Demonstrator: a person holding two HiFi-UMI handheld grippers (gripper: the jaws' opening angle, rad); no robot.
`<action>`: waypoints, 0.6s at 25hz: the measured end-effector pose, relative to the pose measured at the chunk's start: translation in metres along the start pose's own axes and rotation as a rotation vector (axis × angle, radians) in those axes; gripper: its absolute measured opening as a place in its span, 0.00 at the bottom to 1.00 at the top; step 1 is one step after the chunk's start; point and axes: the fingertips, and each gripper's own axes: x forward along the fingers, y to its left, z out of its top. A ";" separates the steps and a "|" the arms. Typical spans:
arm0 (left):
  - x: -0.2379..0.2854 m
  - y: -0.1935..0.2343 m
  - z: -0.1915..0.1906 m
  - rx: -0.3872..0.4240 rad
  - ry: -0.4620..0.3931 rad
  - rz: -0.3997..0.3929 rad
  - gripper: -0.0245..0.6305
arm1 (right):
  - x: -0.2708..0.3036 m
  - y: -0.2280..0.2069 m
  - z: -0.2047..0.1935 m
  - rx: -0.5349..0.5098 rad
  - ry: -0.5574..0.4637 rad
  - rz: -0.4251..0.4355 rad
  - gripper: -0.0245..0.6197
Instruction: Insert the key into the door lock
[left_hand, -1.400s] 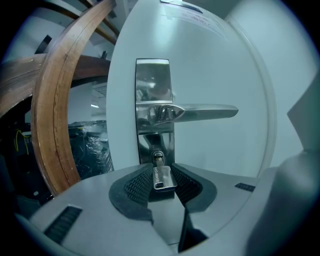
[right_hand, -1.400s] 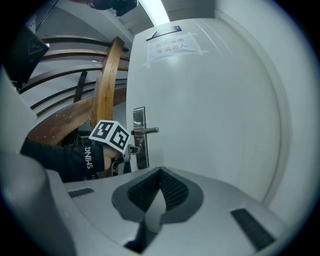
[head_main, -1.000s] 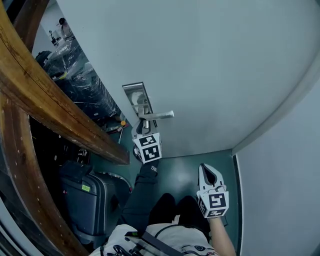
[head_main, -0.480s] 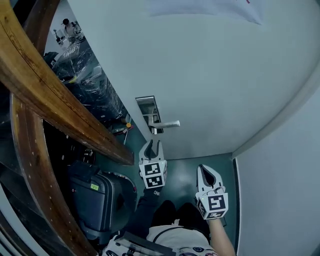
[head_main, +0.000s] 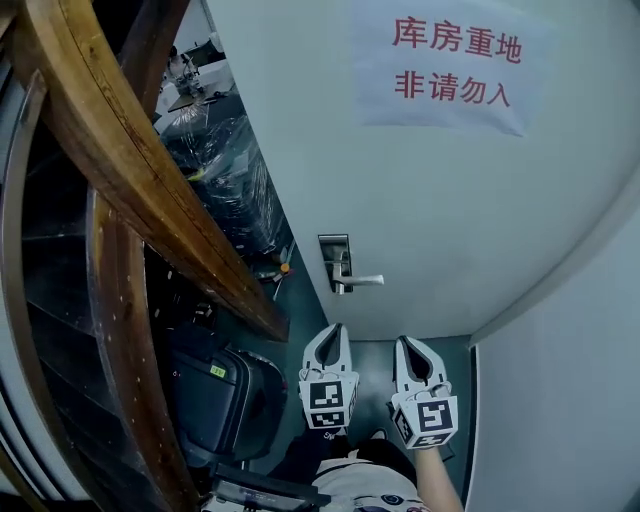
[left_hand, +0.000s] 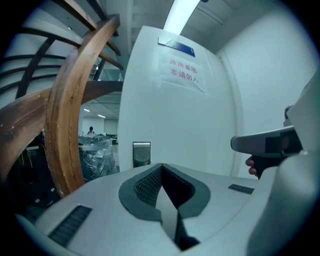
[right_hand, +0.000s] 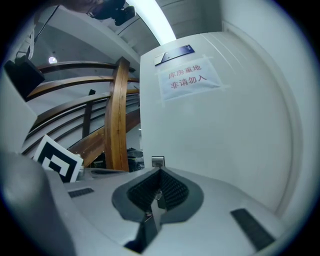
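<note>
Key (right_hand: 157, 195): one, a small metal piece pinched between the pads of the right gripper (head_main: 405, 343), held low and well apart from the door (head_main: 480, 220). Door lock (head_main: 335, 262): one steel plate with one lever handle (head_main: 362, 281). Left gripper (head_main: 333, 328): one, jaws just closed together with nothing between them, just beside the right. Paper sign (head_main: 440, 62): one, red print, high on the door.

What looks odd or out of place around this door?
Nothing looks damaged or spilled. The door handle sits level and the paper sign lies flat on the door. The only clutter is a suitcase and plastic-wrapped bundles crowded beside the wooden railing.
</note>
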 end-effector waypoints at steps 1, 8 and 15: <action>-0.007 0.000 0.006 -0.003 0.000 0.005 0.04 | -0.001 0.002 0.005 0.001 -0.001 0.001 0.05; -0.029 0.001 0.028 0.011 -0.036 0.030 0.04 | 0.002 0.006 0.028 -0.008 -0.020 -0.011 0.05; -0.025 -0.003 0.050 0.014 -0.078 0.023 0.04 | 0.002 0.010 0.045 -0.034 -0.057 0.004 0.05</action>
